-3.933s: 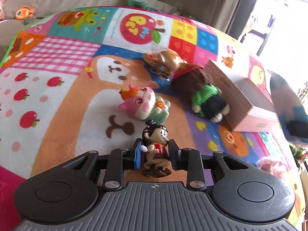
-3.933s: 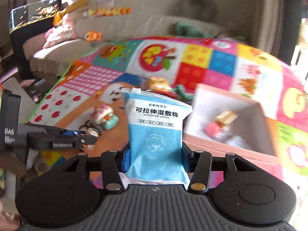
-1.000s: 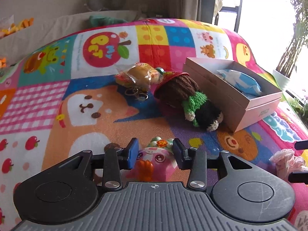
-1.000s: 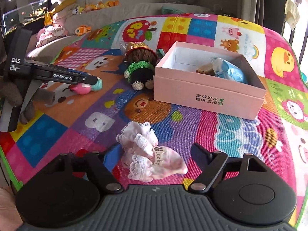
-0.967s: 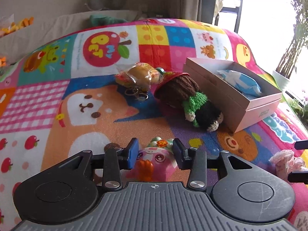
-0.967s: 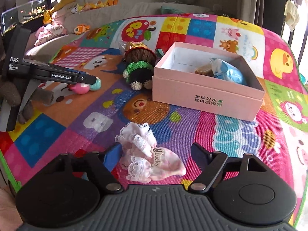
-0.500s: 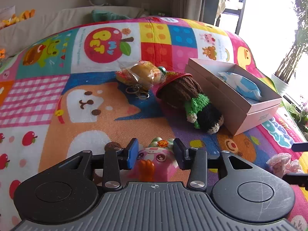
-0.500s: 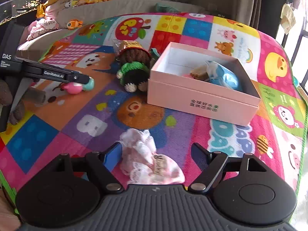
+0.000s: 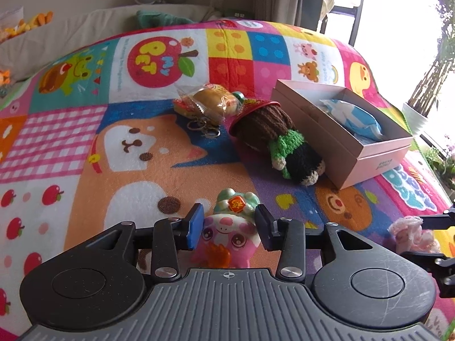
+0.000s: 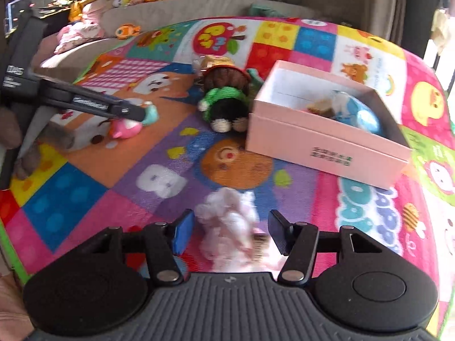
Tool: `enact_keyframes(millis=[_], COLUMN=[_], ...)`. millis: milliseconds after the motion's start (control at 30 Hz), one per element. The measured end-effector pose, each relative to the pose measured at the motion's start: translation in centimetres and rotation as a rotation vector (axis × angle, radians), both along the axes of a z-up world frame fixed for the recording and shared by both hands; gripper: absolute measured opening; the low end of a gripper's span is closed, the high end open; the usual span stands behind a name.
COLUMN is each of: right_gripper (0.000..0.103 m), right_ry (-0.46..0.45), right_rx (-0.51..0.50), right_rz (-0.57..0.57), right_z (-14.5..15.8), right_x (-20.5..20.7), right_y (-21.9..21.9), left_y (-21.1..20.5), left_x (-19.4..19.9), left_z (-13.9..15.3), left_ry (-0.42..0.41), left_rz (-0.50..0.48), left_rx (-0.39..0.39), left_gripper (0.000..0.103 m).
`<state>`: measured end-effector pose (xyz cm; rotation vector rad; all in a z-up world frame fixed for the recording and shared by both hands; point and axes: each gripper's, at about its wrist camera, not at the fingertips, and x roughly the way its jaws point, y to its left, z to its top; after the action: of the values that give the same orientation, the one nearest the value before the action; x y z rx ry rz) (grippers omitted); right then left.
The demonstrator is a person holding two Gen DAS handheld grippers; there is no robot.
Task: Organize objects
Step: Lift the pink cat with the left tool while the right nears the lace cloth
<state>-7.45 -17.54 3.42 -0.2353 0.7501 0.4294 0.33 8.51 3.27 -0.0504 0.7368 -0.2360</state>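
Right tongs (image 10: 227, 231) now narrower, closing round lacy cloth (image 10: 230, 227); left tongs (image 9: 229, 226) clamping pink toy (image 9: 227, 236)

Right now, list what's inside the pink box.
Inside the pink box: a blue-and-white wet cotton pack and a small tan item beside it. The near wall and the pack hide the floor, so anything beneath can't be seen.

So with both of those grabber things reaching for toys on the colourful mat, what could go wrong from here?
1. The right hand-held gripper is closing on the frilly pink-and-white cloth; soft fabric may slip out or get caught only by an edge.
2. The left hand-held gripper straddles the rounded pink pig toy, which could squirt free.
3. The crocheted doll in green leans against the pink cardboard box, and might get knocked.
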Motion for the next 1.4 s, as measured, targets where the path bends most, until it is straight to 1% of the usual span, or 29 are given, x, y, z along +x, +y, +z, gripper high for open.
enact_keyframes(millis=[100,167,333,400,467,500,567,633,700,800,933,1100,1300,1400], right_gripper=[0.058,0.058,0.064,0.065,0.068,0.068,0.069,0.077,0.079,0.079,0.079,0.079,0.079,0.084], right_ry=[-0.002,-0.001,0.0,0.002,0.0,0.0,-0.011,-0.027,-0.039,-0.047,-0.102,-0.09,-0.058,-0.052], right_rx=[-0.009,-0.008,-0.003,-0.002,-0.004,-0.008,-0.015,-0.02,-0.031,-0.074,-0.152,-0.102,-0.064,-0.048], right_rz=[-0.022,-0.031,-0.045,-0.045,-0.05,-0.055,-0.06,-0.059,-0.054,-0.057,-0.12,-0.18,-0.178,-0.174], right_z=[-0.2,-0.3,-0.6,-0.6,-0.6,-0.6,-0.4,-0.3,-0.3,-0.6,-0.8,-0.4,-0.8,-0.8], right_x=[0.2,0.3,0.5,0.5,0.5,0.5,0.5,0.2,0.0,-0.1,0.2,0.9,0.9,0.7], right_y=[-0.7,-1.1,-1.5,-1.5,-1.5,-1.5,-1.5,-1.7,-1.9,-2.4,-3.5,-5.4,-5.6,-5.4], left_y=[-0.3,-1.1,-4.1,-5.5,-6.3,-6.4,-6.3,-6.1,-5.9,-6.2,-6.7,-6.9,-7.2,-7.2], left_x=[-0.3,-0.8,-2.8,-3.7,-4.5,-4.8,-5.0,-4.8,-4.5,-4.4,-4.5,-4.8,-5.7,-6.1], left_z=[0.1,0.1,0.0,-0.1,-0.2,-0.4,-0.5,-0.6,-0.4,-0.4,-0.4,-0.2,0.1,0.3], left_ry=[0.036,0.047,0.038,0.017,-0.024,-0.04,-0.05,-0.044,-0.032,-0.03,-0.024,-0.016,-0.014,-0.013], left_rz=[-0.018,-0.049,-0.152,-0.183,-0.185,-0.185,-0.176,-0.163,-0.15,-0.147,-0.147,-0.166,-0.185,-0.207], left_rx=[-0.061,-0.074,-0.063,-0.035,0.022,0.031,0.02,-0.001,-0.017,-0.001,0.026,0.062,0.111,0.129], left_gripper=[0.043,0.043,0.043,0.043,0.044,0.044,0.044,0.044,0.044,0.044,0.044,0.044,0.044,0.044])
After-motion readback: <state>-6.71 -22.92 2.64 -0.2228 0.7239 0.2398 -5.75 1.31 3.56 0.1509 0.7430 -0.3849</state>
